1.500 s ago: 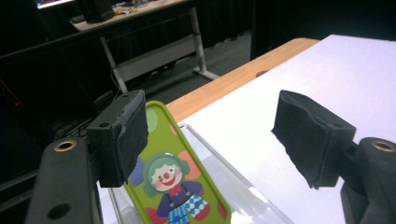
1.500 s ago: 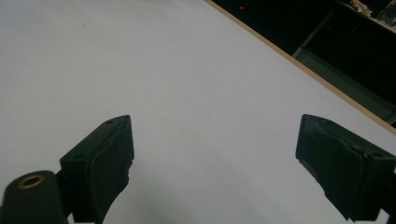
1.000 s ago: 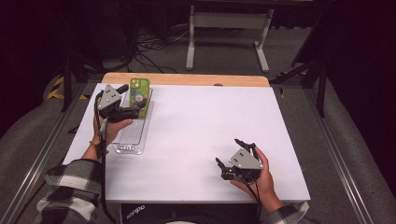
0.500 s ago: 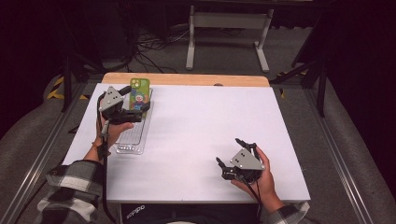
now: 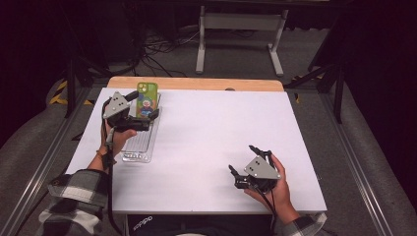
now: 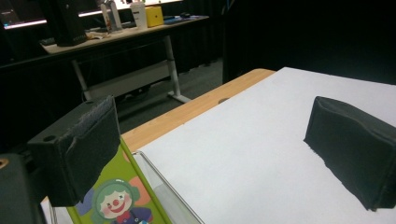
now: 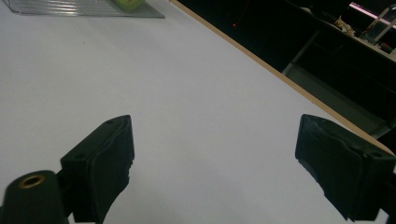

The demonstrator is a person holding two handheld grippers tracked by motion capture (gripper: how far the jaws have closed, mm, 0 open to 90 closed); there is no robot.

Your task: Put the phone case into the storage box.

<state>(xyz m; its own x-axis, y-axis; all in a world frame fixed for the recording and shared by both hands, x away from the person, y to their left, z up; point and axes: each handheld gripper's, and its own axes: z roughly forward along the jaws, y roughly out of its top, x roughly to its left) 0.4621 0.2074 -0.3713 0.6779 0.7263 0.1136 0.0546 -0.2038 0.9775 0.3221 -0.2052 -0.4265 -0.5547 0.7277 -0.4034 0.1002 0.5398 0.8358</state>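
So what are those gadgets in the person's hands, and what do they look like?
Each is a black handheld gripper with two blocky, padded black jaws. The left gripper and right gripper each carry a grey three-cornered plate on top and trail a black cable. The sleeves are black-and-white plaid.

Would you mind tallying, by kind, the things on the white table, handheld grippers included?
Green phone case with a clown picture: 1
Clear plastic tray: 1
Handheld grippers: 2, the left gripper and the right gripper, both open
Total: 4
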